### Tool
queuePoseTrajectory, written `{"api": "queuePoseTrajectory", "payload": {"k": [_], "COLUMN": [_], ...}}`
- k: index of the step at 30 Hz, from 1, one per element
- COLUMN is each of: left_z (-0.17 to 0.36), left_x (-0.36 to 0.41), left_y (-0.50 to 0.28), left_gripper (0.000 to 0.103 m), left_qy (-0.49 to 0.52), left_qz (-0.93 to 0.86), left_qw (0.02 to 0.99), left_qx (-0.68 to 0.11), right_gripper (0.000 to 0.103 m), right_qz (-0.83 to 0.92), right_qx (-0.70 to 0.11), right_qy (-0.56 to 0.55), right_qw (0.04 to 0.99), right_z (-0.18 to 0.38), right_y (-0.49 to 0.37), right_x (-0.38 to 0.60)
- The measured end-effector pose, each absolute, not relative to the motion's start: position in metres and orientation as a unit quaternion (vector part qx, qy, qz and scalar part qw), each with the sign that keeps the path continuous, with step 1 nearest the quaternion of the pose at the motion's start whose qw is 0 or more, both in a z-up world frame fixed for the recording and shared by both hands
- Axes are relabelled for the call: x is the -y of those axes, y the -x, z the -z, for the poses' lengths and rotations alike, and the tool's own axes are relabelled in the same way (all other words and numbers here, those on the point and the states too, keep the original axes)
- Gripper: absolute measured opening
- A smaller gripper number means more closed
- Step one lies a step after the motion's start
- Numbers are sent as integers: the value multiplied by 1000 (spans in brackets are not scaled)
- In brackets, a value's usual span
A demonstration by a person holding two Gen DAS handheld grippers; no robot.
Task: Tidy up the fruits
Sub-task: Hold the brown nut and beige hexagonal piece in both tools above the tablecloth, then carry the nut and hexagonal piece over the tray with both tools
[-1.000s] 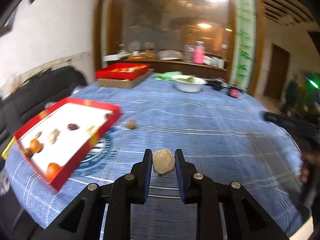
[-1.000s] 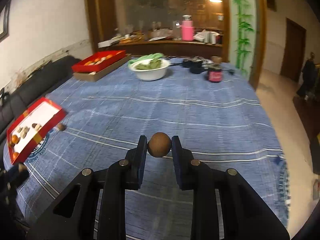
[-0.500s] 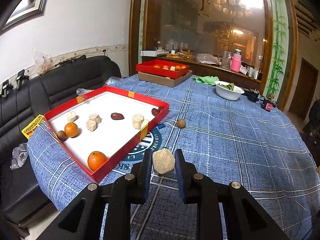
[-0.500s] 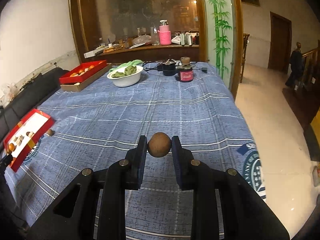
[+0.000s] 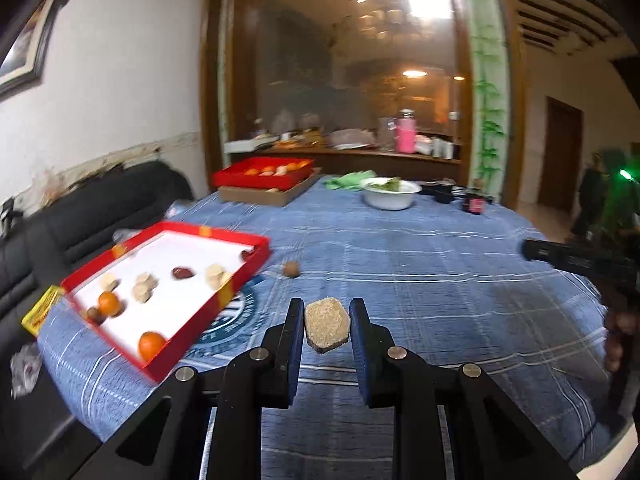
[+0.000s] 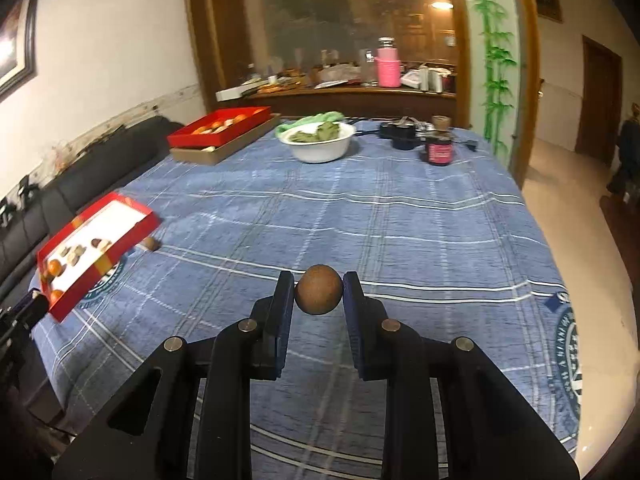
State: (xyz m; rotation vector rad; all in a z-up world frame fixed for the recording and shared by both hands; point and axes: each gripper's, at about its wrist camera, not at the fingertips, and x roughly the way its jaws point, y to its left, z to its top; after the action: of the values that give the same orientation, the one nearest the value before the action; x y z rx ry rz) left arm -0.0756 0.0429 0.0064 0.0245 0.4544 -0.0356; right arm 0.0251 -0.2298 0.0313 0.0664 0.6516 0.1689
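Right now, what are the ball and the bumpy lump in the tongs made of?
The brown ball looks like a smooth, matte-skinned fruit or a model of one: evenly round, no shine. The tan lump looks rough, grainy and faceted, perhaps foam or crumbly food. I cannot tell for sure.

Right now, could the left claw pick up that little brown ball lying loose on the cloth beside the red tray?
Probably not yet. The left claw is already shut on a pale rough lump, so it has no room. The way to the brown ball near the red tray looks bare.
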Motion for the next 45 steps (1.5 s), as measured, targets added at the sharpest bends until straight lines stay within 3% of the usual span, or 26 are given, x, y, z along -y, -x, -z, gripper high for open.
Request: {"api": "queuePoseTrajectory", "payload": {"k": [24, 36, 45], "left_z": [-9, -12, -19], "left_x": [-110, -180, -204], "left_y": [62, 9, -16], "left_gripper": [21, 21, 21], "left_qy": [57, 92, 101], "left_qz": [-61, -197, -226], "left_qw": [974, 940, 933], "left_qx": [-212, -264, -260], "right_gripper": [24, 24, 24], "right_qz": [-194, -312, -353], "right_qx": [-318, -292, -302], "right_qy": [34, 71, 76], "right_qw": [927, 901, 883], "right_z": [-44, -59, -55], "right_y": [-45, -70, -111], "right_x": [111, 17, -42]}}
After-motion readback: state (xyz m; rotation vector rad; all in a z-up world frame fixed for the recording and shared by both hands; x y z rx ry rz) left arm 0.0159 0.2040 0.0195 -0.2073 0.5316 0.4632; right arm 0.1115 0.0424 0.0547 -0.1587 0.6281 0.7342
